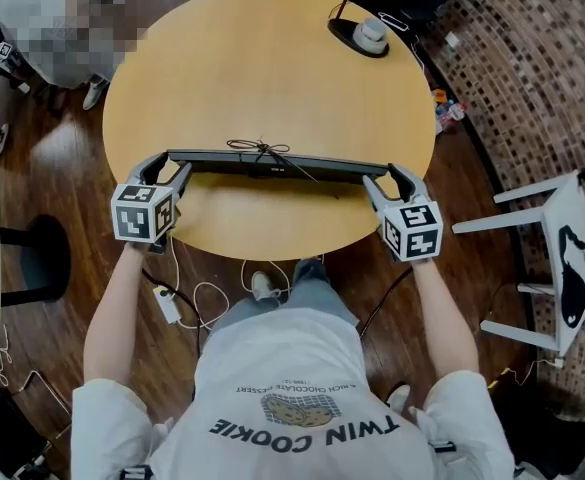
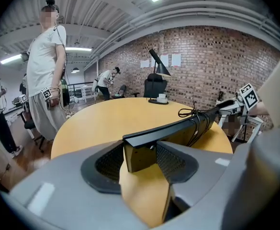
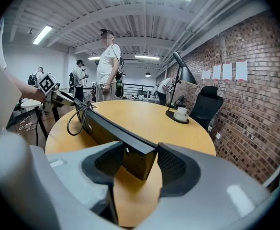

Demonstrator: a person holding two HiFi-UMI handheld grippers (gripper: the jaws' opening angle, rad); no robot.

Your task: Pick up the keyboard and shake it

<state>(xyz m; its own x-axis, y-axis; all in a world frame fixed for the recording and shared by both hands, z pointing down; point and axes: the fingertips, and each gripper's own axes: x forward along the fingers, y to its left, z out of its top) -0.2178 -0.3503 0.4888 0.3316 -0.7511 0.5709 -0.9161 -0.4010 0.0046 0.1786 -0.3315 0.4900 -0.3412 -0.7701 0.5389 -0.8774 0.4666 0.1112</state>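
On the shirt (image 1: 292, 368), print reads "TWIN COOKIE"; left gripper (image 1: 169, 165) and right gripper (image 1: 385, 176) each pinch an end of the slim black keyboard (image 1: 217, 159).

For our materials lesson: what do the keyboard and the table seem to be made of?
Keyboard: probably plastic, matte black, with flat, dull edges. Table: wood or wood-look laminate, I cannot tell which; smooth light-tan top with faint sheen.

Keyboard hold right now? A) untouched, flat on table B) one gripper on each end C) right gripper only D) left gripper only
B: the left gripper clamps one end of the keyboard and the right gripper the other; each gripper view shows an end between its jaws.
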